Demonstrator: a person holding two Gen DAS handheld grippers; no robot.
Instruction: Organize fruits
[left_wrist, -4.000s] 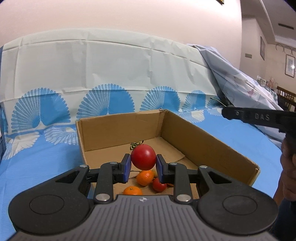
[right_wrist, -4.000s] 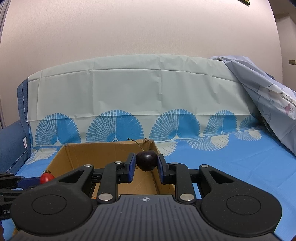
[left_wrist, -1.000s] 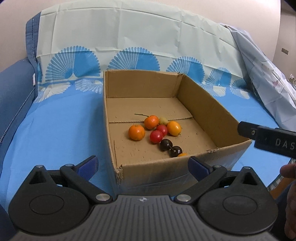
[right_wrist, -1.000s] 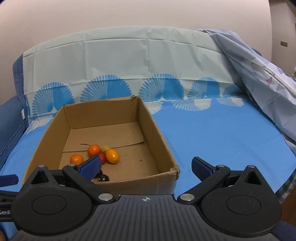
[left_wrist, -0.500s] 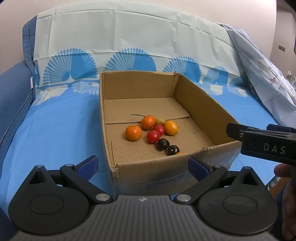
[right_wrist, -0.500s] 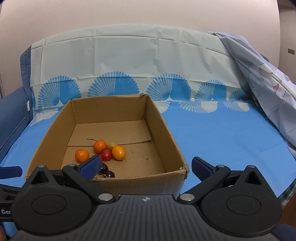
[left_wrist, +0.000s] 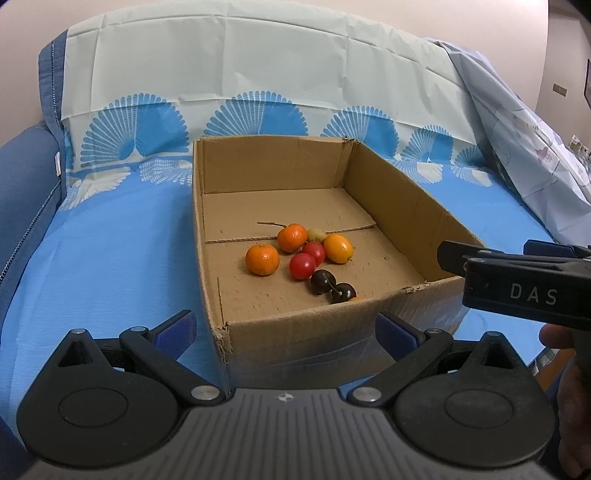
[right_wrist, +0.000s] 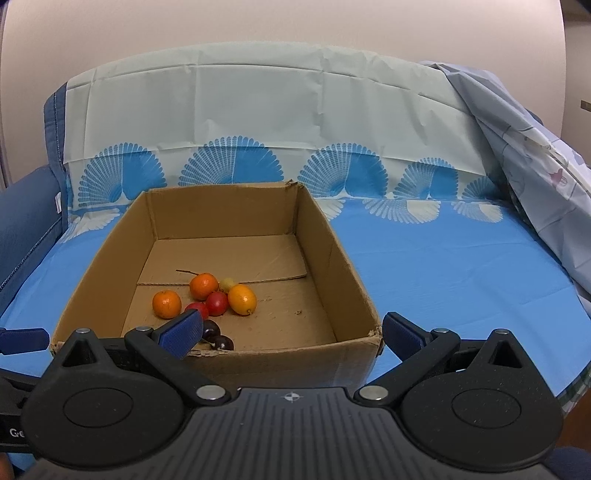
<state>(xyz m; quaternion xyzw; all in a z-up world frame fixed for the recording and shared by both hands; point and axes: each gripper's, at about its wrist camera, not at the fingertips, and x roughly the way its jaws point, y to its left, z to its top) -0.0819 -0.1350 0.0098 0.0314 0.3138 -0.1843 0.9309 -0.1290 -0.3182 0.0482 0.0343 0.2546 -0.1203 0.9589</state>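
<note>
A brown cardboard box (left_wrist: 314, 325) (right_wrist: 347, 258) sits on a blue cloth. Inside lie several small fruits: oranges (left_wrist: 262, 259) (right_wrist: 167, 304), red tomatoes (left_wrist: 302, 266) (right_wrist: 217, 303), two dark cherries (left_wrist: 322, 282) (right_wrist: 221, 342) and a small yellow-green fruit (left_wrist: 316, 234). My left gripper (left_wrist: 286, 330) is open and empty, in front of the box's near wall. My right gripper (right_wrist: 291, 334) is open and empty, also before the near wall; it shows at the right of the left wrist view (left_wrist: 517, 280).
The blue cloth (right_wrist: 443, 266) covers the surface around the box. A pale patterned sheet (right_wrist: 258, 122) rises behind it. A crumpled grey sheet (right_wrist: 535, 147) hangs at the right. A dark blue cushion (left_wrist: 22, 192) lies at the left.
Four seconds ago my left gripper held a red tomato and my right a dark cherry; both fruits now lie in the box. Both grippers are open and have pulled back slightly.
</note>
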